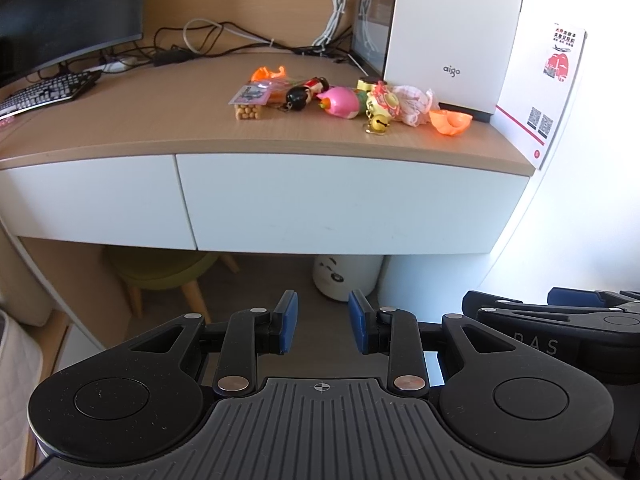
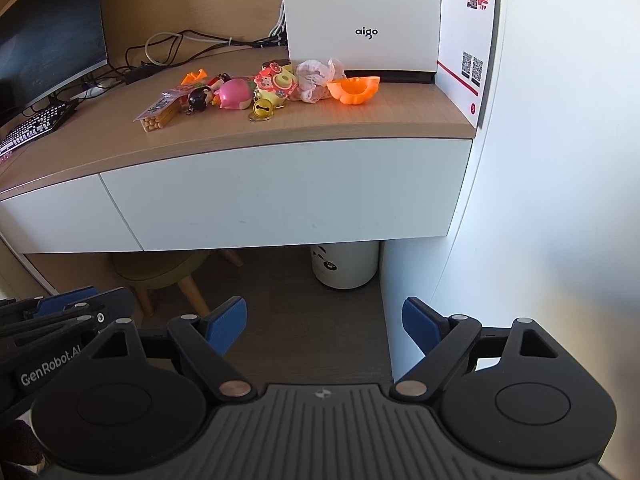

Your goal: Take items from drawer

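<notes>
White flat-fronted drawer [image 1: 352,204] under the wooden bench [image 1: 168,120]: shut, straight ahead of and above both sets of fingers, well apart from them. Left gripper [image 1: 322,322]: blue-padded fingers [image 1: 289,320] parted by a moderate gap, empty, held low over the floor. Right gripper [image 2: 325,326]: fingers [image 2: 226,322] spread wider, empty, at like height just beside the left. On the bench above the drawer, a cluster of small toys: orange plastic pumpkin half [image 2: 354,89], pink round toy [image 2: 235,95], yellow bell keychain [image 2: 262,111], packet of tan sticks [image 2: 158,117]. White computer case [image 2: 360,12] behind them.
</notes>
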`<action>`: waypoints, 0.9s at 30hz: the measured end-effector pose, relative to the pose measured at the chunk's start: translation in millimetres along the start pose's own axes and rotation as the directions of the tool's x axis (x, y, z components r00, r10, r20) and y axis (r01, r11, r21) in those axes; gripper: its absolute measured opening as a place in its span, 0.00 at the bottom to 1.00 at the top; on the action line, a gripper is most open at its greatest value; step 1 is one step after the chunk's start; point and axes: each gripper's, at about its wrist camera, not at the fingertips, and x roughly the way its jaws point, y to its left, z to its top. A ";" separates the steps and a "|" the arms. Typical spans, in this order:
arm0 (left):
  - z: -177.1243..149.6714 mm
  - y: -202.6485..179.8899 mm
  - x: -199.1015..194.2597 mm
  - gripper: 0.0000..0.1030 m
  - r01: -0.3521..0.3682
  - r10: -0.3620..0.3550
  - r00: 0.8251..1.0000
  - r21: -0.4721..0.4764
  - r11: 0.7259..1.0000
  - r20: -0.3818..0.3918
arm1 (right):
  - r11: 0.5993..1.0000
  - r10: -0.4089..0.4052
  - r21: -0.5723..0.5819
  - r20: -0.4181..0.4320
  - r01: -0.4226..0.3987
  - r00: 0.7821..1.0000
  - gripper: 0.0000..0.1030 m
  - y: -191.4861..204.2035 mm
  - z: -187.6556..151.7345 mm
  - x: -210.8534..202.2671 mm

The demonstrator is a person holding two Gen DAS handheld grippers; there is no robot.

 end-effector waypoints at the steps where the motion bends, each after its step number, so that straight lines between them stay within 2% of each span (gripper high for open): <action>1: -0.1 0.1 -0.1 0.31 0.000 0.000 1.000 0.001 1.000 0.001 | 1.000 0.000 0.001 0.000 0.000 1.000 0.83 -0.1 0.1 0.0; 27: -3.3 8.8 -10.3 0.31 -0.010 0.010 1.000 -0.005 1.000 0.012 | 1.000 0.012 -0.021 0.009 -0.011 1.000 0.83 10.6 -2.4 -5.9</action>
